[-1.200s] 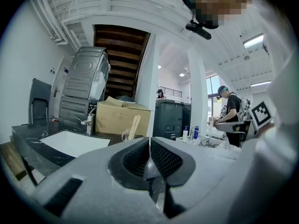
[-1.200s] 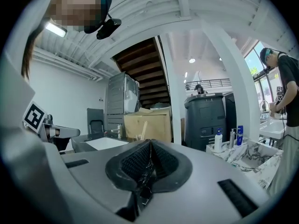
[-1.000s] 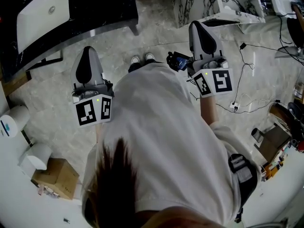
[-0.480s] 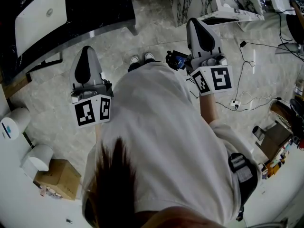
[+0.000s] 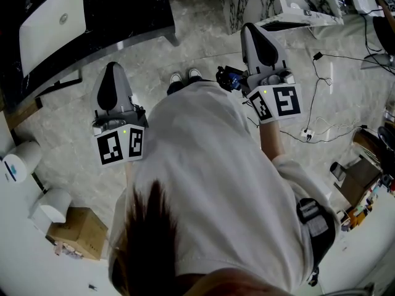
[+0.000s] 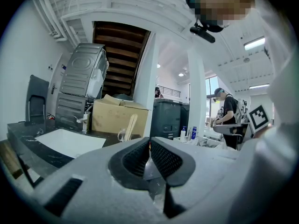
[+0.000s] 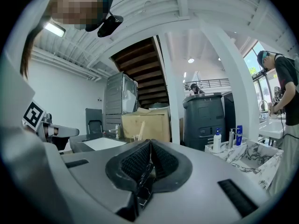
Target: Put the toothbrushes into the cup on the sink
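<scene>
Head view, nearest first, took in the person's white shirt (image 5: 216,177), with the left gripper (image 5: 113,71) and the right gripper (image 5: 255,31) held out level on either side of it above a marble floor (image 5: 80,140). Both pairs of tongs were closed pad to pad on nothing, as each gripper view made plain. Farther off to the left stood a dark counter (image 5: 129,8) carrying one white sink (image 5: 52,18), well apart from both grippers. Left gripper view showed, just to the right of that sink, one clear cup (image 6: 122,135) with a handle. Rising from it were what looked like two pale toothbrushes (image 6: 131,125), leaning together. Whether they stood inside the cup or just behind it was too small to tell. One tap (image 6: 85,122) stood at the sink's far side, with one cardboard box (image 6: 112,118) beyond. Judged from this, no carrying step was in hand: either the brushes were already in the cup, or the work had not begun. Any next move would call for walking up to the counter and opening a gripper.
</scene>
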